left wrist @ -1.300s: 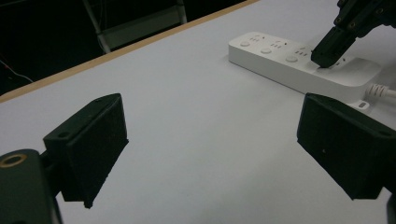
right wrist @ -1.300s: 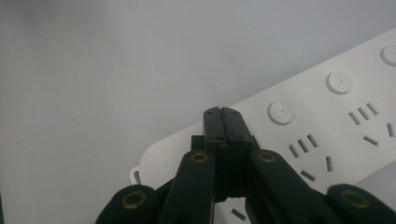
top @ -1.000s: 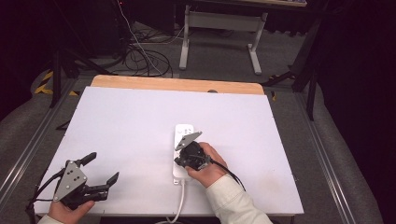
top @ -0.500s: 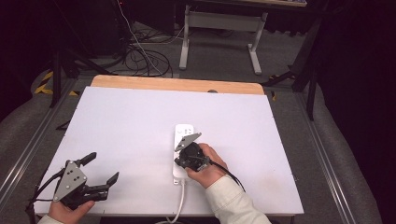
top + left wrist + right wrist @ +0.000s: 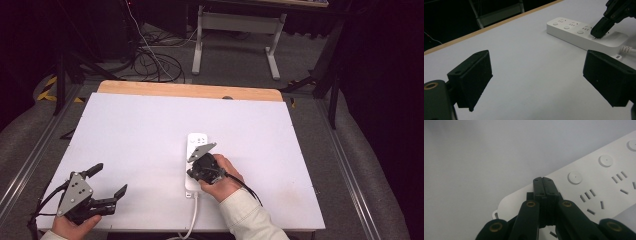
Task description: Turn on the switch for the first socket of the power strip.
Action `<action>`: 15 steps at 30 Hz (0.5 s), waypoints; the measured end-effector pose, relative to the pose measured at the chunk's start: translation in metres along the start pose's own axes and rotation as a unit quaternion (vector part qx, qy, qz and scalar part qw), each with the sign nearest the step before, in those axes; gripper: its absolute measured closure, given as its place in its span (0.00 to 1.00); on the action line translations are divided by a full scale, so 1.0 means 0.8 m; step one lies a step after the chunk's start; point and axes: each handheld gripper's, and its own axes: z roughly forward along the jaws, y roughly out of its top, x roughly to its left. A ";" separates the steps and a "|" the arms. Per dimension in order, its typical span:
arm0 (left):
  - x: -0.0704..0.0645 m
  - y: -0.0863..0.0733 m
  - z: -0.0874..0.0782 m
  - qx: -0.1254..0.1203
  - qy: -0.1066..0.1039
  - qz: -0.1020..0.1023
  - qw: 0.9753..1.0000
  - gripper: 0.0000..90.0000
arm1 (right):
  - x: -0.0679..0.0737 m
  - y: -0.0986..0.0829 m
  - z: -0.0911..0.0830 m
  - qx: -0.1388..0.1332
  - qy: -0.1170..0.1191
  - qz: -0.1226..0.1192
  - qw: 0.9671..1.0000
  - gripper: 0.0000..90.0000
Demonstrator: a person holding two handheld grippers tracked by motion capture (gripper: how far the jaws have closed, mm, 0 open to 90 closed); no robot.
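Currently, a white power strip [image 5: 195, 161] lies on the white table top [image 5: 150, 130], slightly toward 5 o'clock of the table's centre in the high view, its long axis running from 12 to 6 o'clock. Its white cord [image 5: 192, 220] leaves the 6 o'clock end and runs off the near table edge.

The right gripper [image 5: 196, 172], held in the person's right hand [image 5: 222, 176], sits over the 6 o'clock half of the strip. In the right gripper view its two black jaws are pressed together with no gap and nothing between them, and their tips [image 5: 544, 185] rest on the strip's top face [image 5: 599, 185], near the end, just beside the nearest round button [image 5: 575, 177]. Two further round buttons and groups of socket slots continue along the strip toward 2 o'clock in that view. The left gripper view confirms contact: the closed right gripper's tip [image 5: 599, 32] touches the strip's upper surface [image 5: 571, 30] at the cord end.

The left gripper [image 5: 108, 181] is held in the left hand [image 5: 70, 226] at the table's 7 o'clock corner, well apart from the strip. Its jaws stand wide apart, with bare table between the two black pads [image 5: 472, 75]. A grey three-cornered plate [image 5: 75, 192] sits on top of it.

A tan wooden strip [image 5: 190, 91] borders the table at 12 o'clock. Beyond it, a grey metal stand [image 5: 235, 30] and loose black cables [image 5: 150, 55] occupy the floor.
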 end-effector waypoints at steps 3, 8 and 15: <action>0.000 0.000 0.000 0.000 0.001 0.000 1.000 0.10 | 0.001 0.000 0.000 0.001 -0.004 -0.003 1.000 1.00; 0.000 0.000 0.000 -0.001 0.002 -0.001 1.000 0.10 | 0.002 0.000 0.001 0.003 -0.005 0.000 1.000 1.00; 0.000 0.000 0.001 0.000 0.000 -0.002 1.000 0.10 | 0.002 0.006 -0.003 0.017 -0.013 -0.004 1.000 1.00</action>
